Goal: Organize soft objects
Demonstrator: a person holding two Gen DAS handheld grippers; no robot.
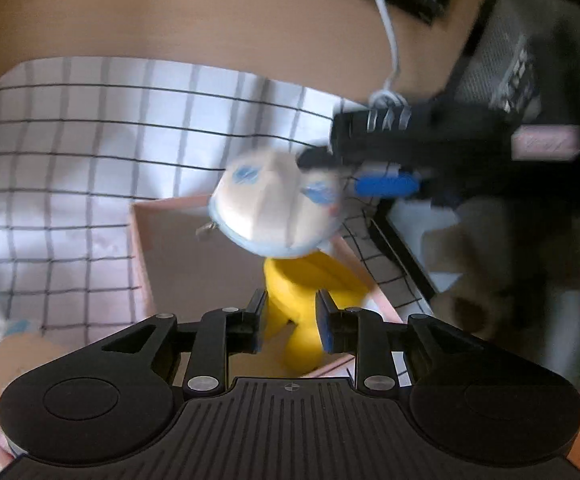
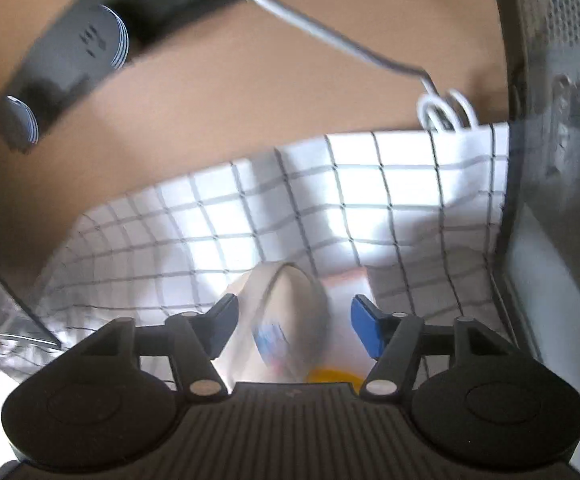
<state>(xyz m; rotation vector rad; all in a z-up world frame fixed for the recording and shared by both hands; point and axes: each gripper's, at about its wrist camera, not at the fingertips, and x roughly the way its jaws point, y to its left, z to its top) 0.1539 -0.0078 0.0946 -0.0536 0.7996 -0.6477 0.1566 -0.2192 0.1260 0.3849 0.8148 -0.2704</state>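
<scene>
A plush doll (image 1: 277, 204) with a pale head, blue eyes and a yellow body hangs over an open pink cardboard box (image 1: 177, 252). My left gripper (image 1: 292, 322) stands narrowly open. The doll's yellow legs (image 1: 302, 300) fill the gap between its fingers and do not look squeezed. In the right wrist view the doll's head (image 2: 281, 320) lies between the fingers of my right gripper (image 2: 294, 328), which is open. Its left pad is close to the head and a clear gap shows on the right side. The right gripper (image 1: 386, 184) also shows beside the head in the left wrist view.
A white cloth with a dark grid (image 1: 89, 152) covers the tan table (image 1: 169, 12) under the box. A white cable (image 1: 390, 28) runs toward a black mesh bin (image 1: 502, 60) at right. A brown plush (image 1: 486, 264) lies at right. Black items (image 2: 69, 64) sit at the back.
</scene>
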